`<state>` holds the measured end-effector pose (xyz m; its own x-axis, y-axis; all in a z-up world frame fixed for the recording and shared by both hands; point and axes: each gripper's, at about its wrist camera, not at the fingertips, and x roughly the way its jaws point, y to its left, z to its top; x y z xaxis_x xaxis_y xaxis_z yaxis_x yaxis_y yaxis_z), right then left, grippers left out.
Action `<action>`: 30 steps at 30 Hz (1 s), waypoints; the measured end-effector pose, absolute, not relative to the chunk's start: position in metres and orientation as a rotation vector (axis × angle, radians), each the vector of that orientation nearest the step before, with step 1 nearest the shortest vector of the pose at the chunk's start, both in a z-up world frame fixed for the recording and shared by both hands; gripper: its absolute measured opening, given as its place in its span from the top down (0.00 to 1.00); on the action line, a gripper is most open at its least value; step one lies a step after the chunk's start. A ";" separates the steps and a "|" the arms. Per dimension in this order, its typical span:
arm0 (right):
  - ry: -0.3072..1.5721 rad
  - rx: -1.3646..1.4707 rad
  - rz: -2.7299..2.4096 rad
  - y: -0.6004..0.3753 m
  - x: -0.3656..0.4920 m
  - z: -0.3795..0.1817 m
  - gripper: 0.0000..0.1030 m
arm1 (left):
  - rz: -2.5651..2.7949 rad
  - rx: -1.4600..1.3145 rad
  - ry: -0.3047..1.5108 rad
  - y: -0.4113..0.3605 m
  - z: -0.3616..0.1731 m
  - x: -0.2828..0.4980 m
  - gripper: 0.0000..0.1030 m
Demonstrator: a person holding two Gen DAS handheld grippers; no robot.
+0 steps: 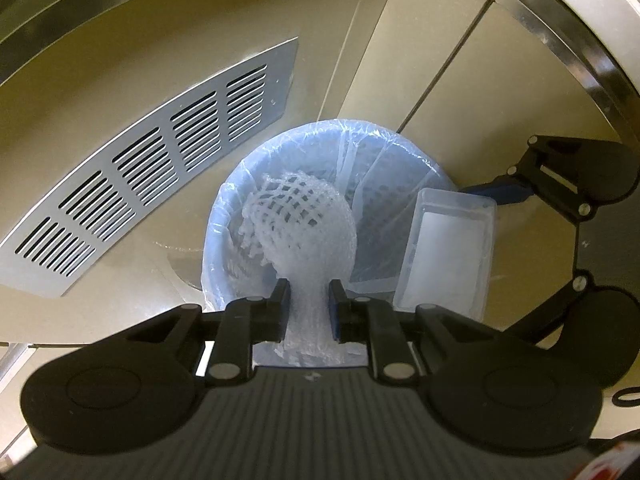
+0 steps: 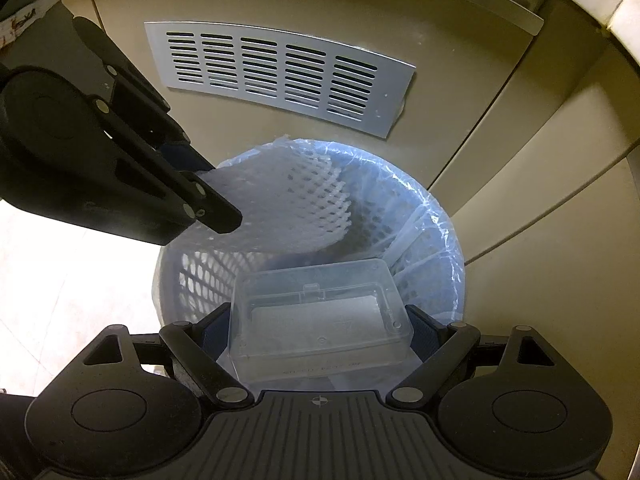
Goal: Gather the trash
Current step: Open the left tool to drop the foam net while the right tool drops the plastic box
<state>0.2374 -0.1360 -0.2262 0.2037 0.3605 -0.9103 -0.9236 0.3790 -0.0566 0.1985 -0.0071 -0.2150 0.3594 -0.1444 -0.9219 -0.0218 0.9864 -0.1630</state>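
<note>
Trash bin (image 2: 436, 240), a blue perforated basket lined with a clear plastic bag (image 1: 360, 136), stands on a pale floor (image 2: 60, 280) against a beige cabinet front (image 2: 460, 40) that carries a grey slotted vent panel (image 1: 160, 168), with the panel directly behind the bin's far rim. Both grippers point steeply downward over the bin's mouth, side by side and near each other. The left gripper (image 1: 309, 304) has its jaws drawn narrow and pinched on the bunched lower end of a white foam net sleeve (image 1: 296, 208); the sleeve's open meshed end fans out above the bin's interior, and in the right wrist view it spreads across the far half of the opening. The right gripper (image 2: 320, 332) has its jaws spread wide, each blue pad pressed against one short end of a clear plastic box (image 2: 320, 312). The box is rectangular and empty, its open side facing the camera, and it is suspended over the near part of the bin's mouth.
</note>
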 end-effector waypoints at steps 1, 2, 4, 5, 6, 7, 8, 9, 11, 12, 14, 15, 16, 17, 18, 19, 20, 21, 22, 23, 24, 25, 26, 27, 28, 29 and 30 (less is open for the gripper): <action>0.971 -0.715 1.012 -0.136 0.238 -0.226 0.15 | -0.080 -0.153 1.200 -0.007 -0.214 0.198 0.80; 0.970 -0.715 1.012 -0.136 0.238 -0.227 0.15 | -0.083 -0.151 1.197 -0.005 -0.211 0.196 0.76; 0.970 -0.713 1.011 -0.136 0.238 -0.226 0.15 | -0.077 -0.143 1.184 -0.006 -0.207 0.196 0.54; 0.970 -0.714 1.011 -0.135 0.238 -0.227 0.15 | -0.073 -0.141 1.178 -0.006 -0.206 0.196 0.49; 0.970 -0.714 1.011 -0.135 0.238 -0.227 0.15 | -0.069 -0.143 1.176 -0.006 -0.206 0.197 0.45; 0.970 -0.714 1.012 -0.135 0.238 -0.226 0.15 | -0.068 -0.149 1.176 -0.006 -0.205 0.198 0.44; 0.969 -0.714 1.012 -0.135 0.238 -0.226 0.15 | -0.066 -0.156 1.176 -0.006 -0.205 0.198 0.44; 0.969 -0.714 1.013 -0.135 0.238 -0.226 0.15 | -0.064 -0.159 1.175 -0.005 -0.205 0.198 0.43; 0.969 -0.715 1.014 -0.135 0.239 -0.226 0.15 | -0.057 -0.157 1.171 -0.004 -0.203 0.196 0.43; 0.969 -0.715 1.014 -0.135 0.239 -0.226 0.15 | -0.052 -0.159 1.170 -0.003 -0.202 0.195 0.43; 0.970 -0.716 1.014 -0.134 0.239 -0.226 0.15 | -0.044 -0.165 1.169 0.000 -0.200 0.193 0.43; 0.969 -0.715 1.014 -0.134 0.239 -0.226 0.15 | -0.040 -0.168 1.168 0.001 -0.199 0.191 0.43; 0.968 -0.716 1.015 -0.134 0.239 -0.226 0.15 | -0.035 -0.170 1.168 0.002 -0.198 0.190 0.43; 0.967 -0.716 1.015 -0.133 0.239 -0.226 0.15 | -0.031 -0.173 1.167 0.004 -0.197 0.189 0.43; 0.966 -0.716 1.015 -0.133 0.239 -0.226 0.15 | -0.025 -0.174 1.165 0.003 -0.198 0.189 0.43; 0.966 -0.717 1.015 -0.132 0.239 -0.226 0.15 | -0.019 -0.175 1.163 0.005 -0.197 0.188 0.43; 0.965 -0.718 1.014 -0.132 0.238 -0.226 0.15 | -0.013 -0.178 1.161 0.006 -0.196 0.187 0.43; 0.964 -0.718 1.013 -0.131 0.239 -0.226 0.15 | -0.008 -0.181 1.159 0.007 -0.196 0.186 0.43; 0.964 -0.716 1.012 -0.131 0.239 -0.226 0.15 | -0.002 -0.185 1.156 0.008 -0.195 0.184 0.43; 0.962 -0.715 1.011 -0.130 0.240 -0.225 0.15 | 0.002 -0.186 1.154 0.009 -0.194 0.183 0.43; 0.961 -0.715 1.011 -0.129 0.240 -0.225 0.15 | 0.006 -0.186 1.153 0.010 -0.193 0.181 0.43; 0.958 -0.713 1.013 -0.129 0.240 -0.225 0.15 | 0.009 -0.187 1.152 0.011 -0.193 0.180 0.43; 0.955 -0.711 1.016 -0.129 0.240 -0.225 0.15 | 0.013 -0.189 1.151 0.012 -0.192 0.178 0.43; 0.955 -0.708 1.019 -0.128 0.240 -0.225 0.15 | 0.016 -0.190 1.151 0.012 -0.192 0.177 0.43; 0.956 -0.703 1.023 -0.128 0.241 -0.225 0.15 | 0.019 -0.190 1.152 0.013 -0.191 0.175 0.43; 0.955 -0.699 1.027 -0.127 0.241 -0.226 0.15 | 0.023 -0.191 1.151 0.014 -0.191 0.174 0.43; 0.952 -0.695 1.029 -0.126 0.241 -0.226 0.15 | 0.027 -0.193 1.151 0.014 -0.191 0.173 0.43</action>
<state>0.2413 -0.1262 -0.2262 0.2022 0.3888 -0.8988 -0.9263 0.3738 -0.0467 0.1731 0.0142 -0.1907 0.4089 -0.0780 -0.9092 -0.1205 0.9830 -0.1385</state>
